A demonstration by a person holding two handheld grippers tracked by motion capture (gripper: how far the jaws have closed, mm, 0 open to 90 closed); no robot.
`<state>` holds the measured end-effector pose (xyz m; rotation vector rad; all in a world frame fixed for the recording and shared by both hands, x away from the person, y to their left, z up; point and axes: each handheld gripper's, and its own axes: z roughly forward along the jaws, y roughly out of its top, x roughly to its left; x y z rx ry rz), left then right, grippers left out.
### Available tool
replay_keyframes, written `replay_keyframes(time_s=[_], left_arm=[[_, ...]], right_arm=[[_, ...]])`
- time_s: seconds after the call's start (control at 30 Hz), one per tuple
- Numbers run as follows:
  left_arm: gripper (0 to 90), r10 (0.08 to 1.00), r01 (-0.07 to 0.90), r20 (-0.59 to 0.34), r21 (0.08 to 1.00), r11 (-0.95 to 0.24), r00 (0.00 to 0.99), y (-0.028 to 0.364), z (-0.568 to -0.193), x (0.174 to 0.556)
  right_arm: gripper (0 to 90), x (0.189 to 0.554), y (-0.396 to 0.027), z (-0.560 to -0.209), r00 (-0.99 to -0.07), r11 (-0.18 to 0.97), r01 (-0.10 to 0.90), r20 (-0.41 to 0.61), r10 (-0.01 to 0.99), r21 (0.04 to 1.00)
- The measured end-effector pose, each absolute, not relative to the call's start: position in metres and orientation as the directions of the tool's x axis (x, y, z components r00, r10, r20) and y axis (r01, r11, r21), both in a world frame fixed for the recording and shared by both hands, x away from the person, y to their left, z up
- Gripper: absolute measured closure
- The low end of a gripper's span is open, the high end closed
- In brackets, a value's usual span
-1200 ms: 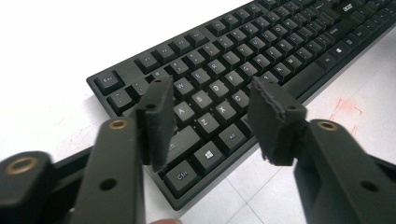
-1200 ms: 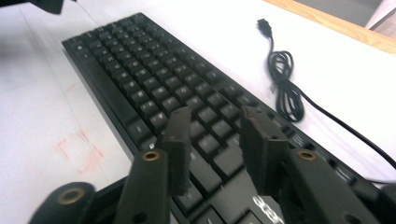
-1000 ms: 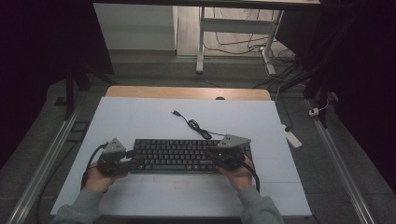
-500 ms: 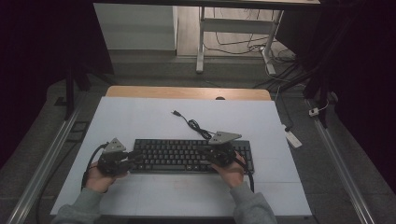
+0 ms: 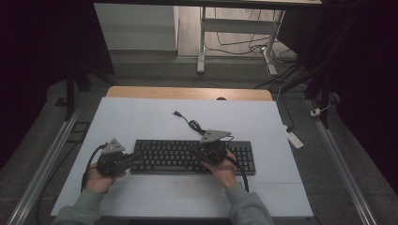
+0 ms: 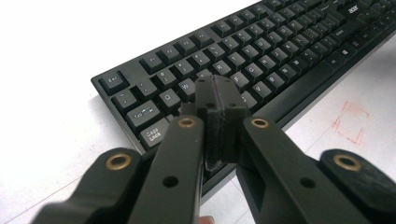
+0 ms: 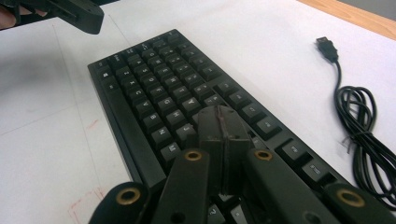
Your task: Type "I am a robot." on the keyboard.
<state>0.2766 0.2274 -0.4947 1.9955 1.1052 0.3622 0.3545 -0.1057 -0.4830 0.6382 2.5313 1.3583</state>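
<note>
1. Black keyboard (image 5: 192, 157) lies parallel to the near edge of the white tabletop (image 5: 141, 117), slightly toward it; legible: "acer", "Esc", "Caps Lock", letter keys.
2. Coiled cable with USB plug (image 7: 327, 48) lies behind the keyboard.
3. Left gripper (image 6: 218, 95): jaws pressed together, empty, tips over the A/S keys at the keyboard's left end.
4. Right gripper (image 7: 219, 123): jaws pressed together, empty, over the keyboard's middle-right keys.
5. Red pen marks (image 6: 350, 122) near the front edge.

Keyboard (image 5: 187, 157) on table (image 5: 141, 117), cable (image 5: 190, 123) behind
</note>
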Motion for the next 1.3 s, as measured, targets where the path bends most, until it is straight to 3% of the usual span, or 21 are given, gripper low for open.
replay_keyframes(time_s=[1.3], left_arm=[[88.9,0.826,0.642,-0.091,0.679,-0.357,0.556,0.224,-0.524,0.290]], right_arm=[[88.6,0.378,-0.061,-0.510,-0.881,0.539,0.326,0.043,0.471,0.777]])
